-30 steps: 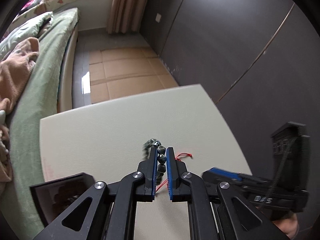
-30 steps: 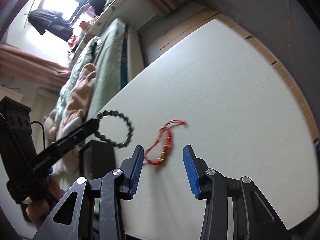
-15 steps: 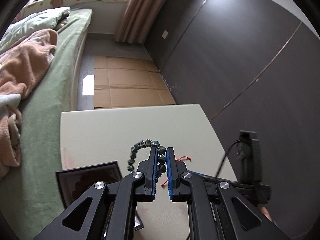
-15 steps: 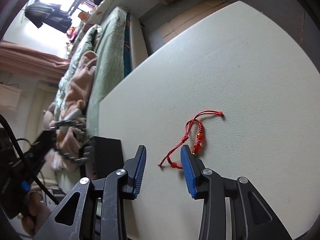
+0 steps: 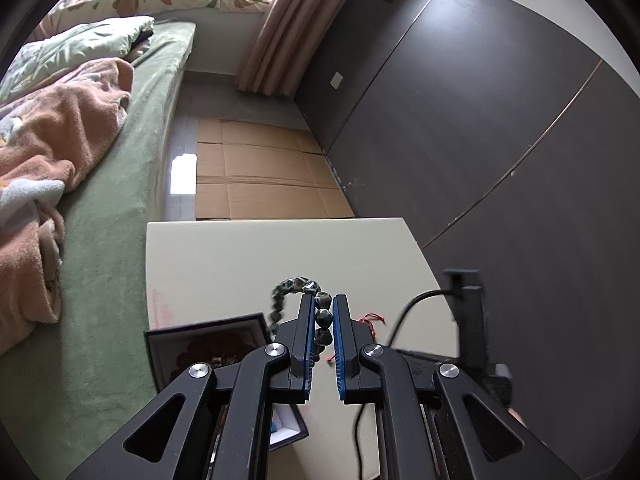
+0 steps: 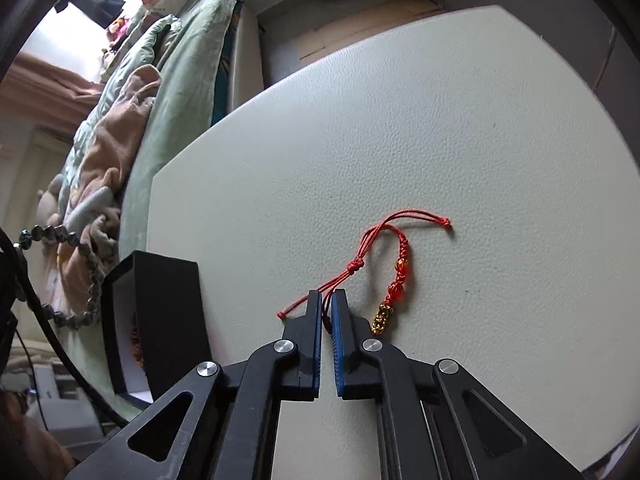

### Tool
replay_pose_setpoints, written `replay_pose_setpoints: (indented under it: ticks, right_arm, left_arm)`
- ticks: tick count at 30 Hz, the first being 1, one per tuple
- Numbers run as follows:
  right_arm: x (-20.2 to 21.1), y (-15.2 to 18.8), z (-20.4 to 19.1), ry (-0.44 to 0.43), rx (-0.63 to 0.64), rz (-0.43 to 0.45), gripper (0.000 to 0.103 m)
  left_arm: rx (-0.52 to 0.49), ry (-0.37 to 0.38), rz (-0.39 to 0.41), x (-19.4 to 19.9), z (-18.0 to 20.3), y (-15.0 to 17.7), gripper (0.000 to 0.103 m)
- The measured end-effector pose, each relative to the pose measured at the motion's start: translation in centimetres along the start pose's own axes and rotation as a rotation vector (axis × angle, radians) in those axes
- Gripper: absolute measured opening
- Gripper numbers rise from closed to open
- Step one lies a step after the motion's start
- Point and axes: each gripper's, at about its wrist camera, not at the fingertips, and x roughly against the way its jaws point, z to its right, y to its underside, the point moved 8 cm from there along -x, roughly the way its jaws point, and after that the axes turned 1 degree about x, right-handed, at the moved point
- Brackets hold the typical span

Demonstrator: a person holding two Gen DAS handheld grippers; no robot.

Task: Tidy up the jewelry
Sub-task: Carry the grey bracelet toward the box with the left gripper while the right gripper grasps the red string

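Observation:
My left gripper [image 5: 321, 303] is shut on a dark green bead bracelet [image 5: 291, 289] and holds it in the air above an open black jewelry box [image 5: 208, 350]. The bracelet [image 6: 80, 272] also shows at the left of the right wrist view, hanging over the box [image 6: 160, 312]. My right gripper [image 6: 327, 300] is shut on the cord of a red string bracelet [image 6: 394, 276] with red and gold beads, which lies on the white table [image 6: 400, 140].
A bed with a green sheet and a peach blanket [image 5: 60, 140] runs along the table's left side. Flattened cardboard [image 5: 260, 176] covers the floor beyond the table. A dark wall [image 5: 480, 120] stands to the right.
My left gripper has lifted the bead bracelet and carried it left over the black box. My right gripper has moved down to the red bracelet and closed on its cord.

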Motion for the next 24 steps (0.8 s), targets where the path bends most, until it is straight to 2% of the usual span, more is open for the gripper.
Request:
replay_pose_setpoints:
  ticks: [3, 7, 12, 17, 21, 23, 24]
  right_arm:
    - [1.6, -0.2, -0.8, -0.026, 0.02, 0.048, 0.006]
    - [3.9, -0.3, -1.9, -0.106, -0.002, 0.104, 0.006]
    - [7.4, -0.1, -5.2, -0.205, 0.044, 0.195, 0.006]
    - [8.8, 0.8, -7.5, -0.258, 0.078, 0.223, 0.006]
    - [9.8, 1.7, -8.8, -0.284, 0.104, 0.233, 0.006]
    - [10.1, 1.9, -9.7, -0.294, 0.13, 0.244, 0.006]
    - [9.9, 1.9, -10.2, -0.297, 0.138, 0.245, 0.006]
  left_arm:
    - [0.012, -0.009, 0.001, 0.6, -0.7, 0.3, 0.009]
    - [0.013, -0.03, 0.013, 1.4, -1.3, 0.6, 0.009]
    - [0.02, -0.044, 0.007, 1.7, -1.9, 1.6, 0.009]
    - [0.045, -0.039, -0.004, 1.5, -2.6, 2.6, 0.009]
    - [0.144, -0.01, -0.082, 0.2, -4.5, 4.0, 0.012]
    - [0.158, -0.044, -0.088, 0.2, -5.4, 4.4, 0.04]
    - [0.163, -0.046, -0.069, 0.6, -5.8, 4.3, 0.074]
